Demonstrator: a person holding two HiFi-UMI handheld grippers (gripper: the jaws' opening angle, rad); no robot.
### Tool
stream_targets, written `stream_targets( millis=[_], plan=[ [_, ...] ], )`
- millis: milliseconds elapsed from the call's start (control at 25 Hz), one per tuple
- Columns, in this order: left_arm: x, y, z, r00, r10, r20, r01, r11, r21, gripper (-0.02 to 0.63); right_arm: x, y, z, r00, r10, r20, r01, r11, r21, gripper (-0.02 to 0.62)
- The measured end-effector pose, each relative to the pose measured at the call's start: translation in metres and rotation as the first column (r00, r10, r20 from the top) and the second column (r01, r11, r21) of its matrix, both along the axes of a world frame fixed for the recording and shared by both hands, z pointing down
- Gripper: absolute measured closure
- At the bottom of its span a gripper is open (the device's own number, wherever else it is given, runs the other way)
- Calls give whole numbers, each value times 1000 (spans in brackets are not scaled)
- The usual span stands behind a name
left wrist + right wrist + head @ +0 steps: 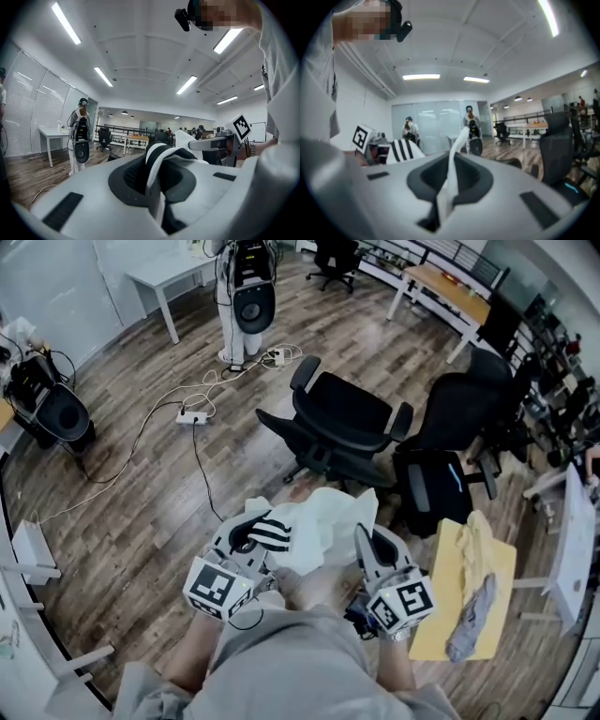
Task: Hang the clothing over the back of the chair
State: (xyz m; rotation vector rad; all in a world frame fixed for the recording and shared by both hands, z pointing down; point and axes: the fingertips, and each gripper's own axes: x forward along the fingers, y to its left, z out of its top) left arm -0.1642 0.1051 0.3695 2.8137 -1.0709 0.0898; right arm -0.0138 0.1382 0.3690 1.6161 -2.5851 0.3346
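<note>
A white garment (pixel 314 521) with a black-and-white striped part hangs spread between my two grippers, close in front of the person's body. My left gripper (pixel 251 538) is shut on the striped edge (pixel 157 161). My right gripper (pixel 364 542) is shut on a white fold (pixel 452 161). Each gripper view shows the other gripper's marker cube across the cloth. The nearest black office chair (pixel 342 418) stands on the wooden floor just beyond the garment, apart from it. A second black chair (pixel 450 451) is to its right.
A yellow table (pixel 502 568) with more clothes on it stands at the right. A power strip (pixel 192 416) and cables lie on the floor at the left. A standing robot (pixel 248 296), a white table (pixel 173 273) and a wooden desk (pixel 450 287) are farther back.
</note>
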Motion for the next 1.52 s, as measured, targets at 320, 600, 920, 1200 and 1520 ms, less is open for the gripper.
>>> stream_targets(
  millis=[320,600,920,1200,1520],
  plan=[
    [-9,-31,-7,999,35,-6,-34,999,16,571,-22,-26,-6,1000,12,-19,-12,1000,21,555],
    [-11,-58,-19,999,52,-3,-52,997,60,571,-22,-47,-19,1000,20,-22,-19,998,54,555],
    [5,-86,-26,999,51,6,-51,997,64,571,-9,-81,-25,1000,24,-13,-22,996,83,555],
    [32,-125,-35,998,66,-13,-65,997,38,571,12,-125,-36,999,36,11,-37,993,109,555],
    [55,-180,-47,996,90,13,-91,992,87,571,35,-175,-53,999,45,9,-46,987,152,555]
  ],
)
